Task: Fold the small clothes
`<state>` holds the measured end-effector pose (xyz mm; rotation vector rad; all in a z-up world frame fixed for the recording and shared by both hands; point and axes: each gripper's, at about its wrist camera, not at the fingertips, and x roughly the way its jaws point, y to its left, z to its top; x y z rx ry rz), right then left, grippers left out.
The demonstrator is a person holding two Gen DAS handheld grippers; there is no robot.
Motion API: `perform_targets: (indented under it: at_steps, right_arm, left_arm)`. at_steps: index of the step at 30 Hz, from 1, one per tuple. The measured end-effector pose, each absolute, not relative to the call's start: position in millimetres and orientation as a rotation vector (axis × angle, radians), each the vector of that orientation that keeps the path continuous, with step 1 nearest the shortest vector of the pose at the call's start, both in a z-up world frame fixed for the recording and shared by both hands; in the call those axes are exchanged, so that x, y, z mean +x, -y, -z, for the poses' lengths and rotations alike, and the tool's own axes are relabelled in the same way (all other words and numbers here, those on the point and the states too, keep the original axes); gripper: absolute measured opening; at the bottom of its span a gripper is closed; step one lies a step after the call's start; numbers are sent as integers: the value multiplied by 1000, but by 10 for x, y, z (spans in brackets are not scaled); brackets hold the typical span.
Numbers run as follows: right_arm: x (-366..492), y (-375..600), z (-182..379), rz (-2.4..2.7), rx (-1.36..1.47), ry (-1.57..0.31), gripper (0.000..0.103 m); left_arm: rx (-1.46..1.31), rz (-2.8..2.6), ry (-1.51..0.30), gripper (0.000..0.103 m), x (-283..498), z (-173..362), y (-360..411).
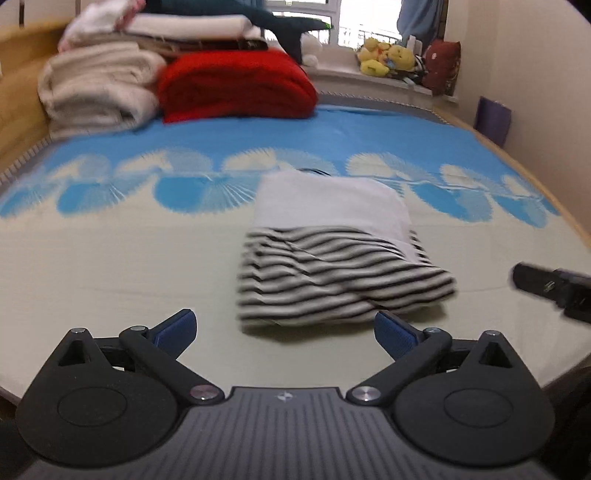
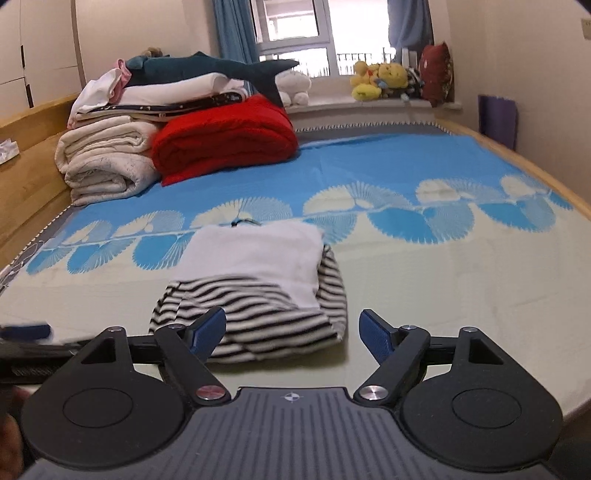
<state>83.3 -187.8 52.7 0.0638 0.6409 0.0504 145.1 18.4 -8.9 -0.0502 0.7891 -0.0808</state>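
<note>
Striped garment (image 1: pixel 343 280) lies folded on the bed (image 1: pixel 110 266), while left gripper (image 1: pixel 284 332) and right gripper (image 2: pixel 293 334) (both wide open, empty) could snag and undo its loose top fold.

Bedroom. Wooden-framed bed (image 2: pixel 517 155) under blue-and-cream patterned cover (image 2: pixel 406 173). Folded blankets (image 2: pixel 107 158), one red (image 2: pixel 225 136), stacked by headboard (image 2: pixel 33 122). Daylit window (image 2: pixel 291 33) beyond, blue curtains (image 2: pixel 231 33), plush toys (image 2: pixel 380 81) on sill. Cream walls (image 2: pixel 524 59); purple object (image 2: pixel 496 118) against right wall.
</note>
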Motion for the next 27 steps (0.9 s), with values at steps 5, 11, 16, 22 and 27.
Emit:
perform_targets:
  at_steps: [5, 11, 16, 22, 27]
  right_arm:
    - [822, 1832, -471, -58, 12, -644, 84]
    - [820, 1786, -428, -50, -19, -648, 84]
    - [836, 1679, -398, -74, -67, -645, 84]
    - [905, 1627, -378, -83, -65, -650, 84]
    - [968, 1604, -339, -79, -59, -659, 84]
  left_arm:
    - [-33, 54, -752, 102, 1492, 129, -80]
    - [-52, 65, -764, 102, 1542, 170, -1]
    - [-52, 93, -753, 102, 1528, 172, 53]
    - [-51, 83, -768, 102, 1572, 210, 27]
    - [-64, 64, -777, 102, 1604, 222, -19]
